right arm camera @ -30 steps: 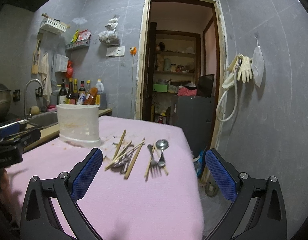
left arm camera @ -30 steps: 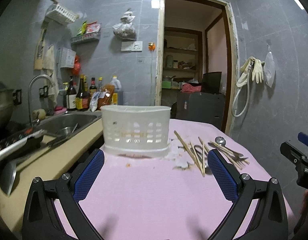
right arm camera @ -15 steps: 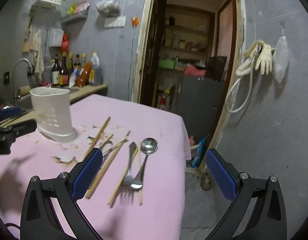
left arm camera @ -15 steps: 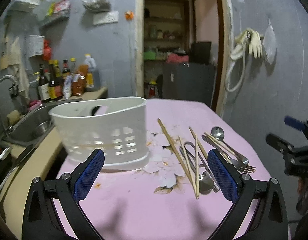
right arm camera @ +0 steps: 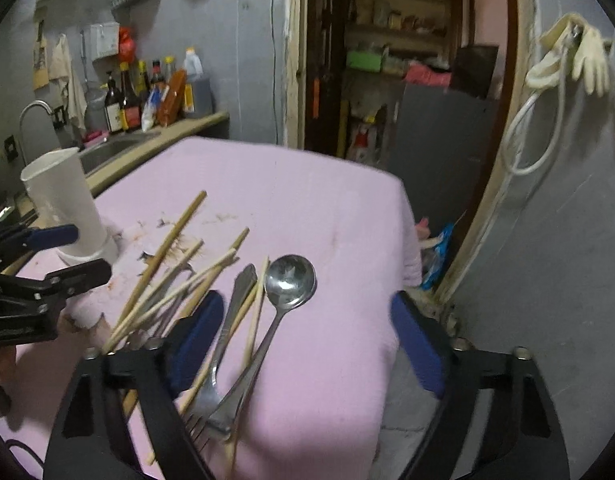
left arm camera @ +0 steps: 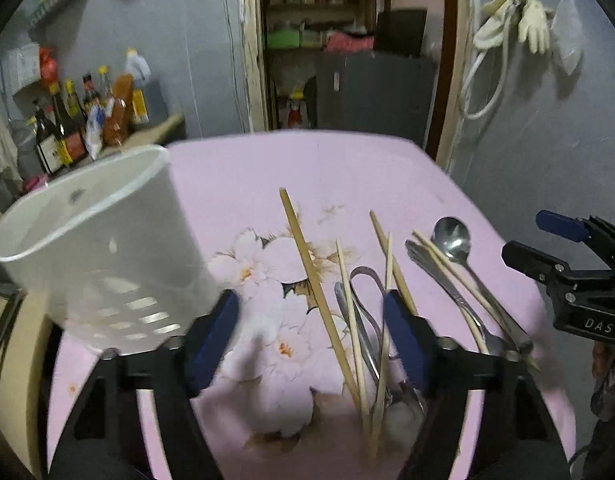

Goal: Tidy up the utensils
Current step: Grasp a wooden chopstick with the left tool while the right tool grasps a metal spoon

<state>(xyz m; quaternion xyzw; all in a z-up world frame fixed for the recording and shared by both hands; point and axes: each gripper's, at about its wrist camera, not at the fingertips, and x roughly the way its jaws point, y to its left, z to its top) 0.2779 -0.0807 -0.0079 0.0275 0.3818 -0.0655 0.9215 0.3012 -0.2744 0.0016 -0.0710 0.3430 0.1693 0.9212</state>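
In the left wrist view, the left gripper (left arm camera: 311,328) has its jaws closing, and between them lie the near ends of some chopsticks (left arm camera: 319,280) and a metal handle; the pads do not press on anything yet. The white holder (left arm camera: 95,248) stands on the left of the pink table (left arm camera: 267,168), just beside the left pad. The chopsticks look light, stiff and thin — I think they will roll and slip easily, so a hold near the middle is safer than at the tips. The right gripper (left arm camera: 563,256) shows at the right edge.

In the right wrist view, the right gripper (right arm camera: 307,340) is also closing its jaws, with the spoon (right arm camera: 289,280), the fork (right arm camera: 227,336) and one chopstick between them, nothing gripped. These metal pieces seem heavier and smooth (probably slippery), and the handle is the natural place to take. The table's right edge is close to the spoon — a push could send it off. Toward the holder there is open room, but the left gripper is in between.
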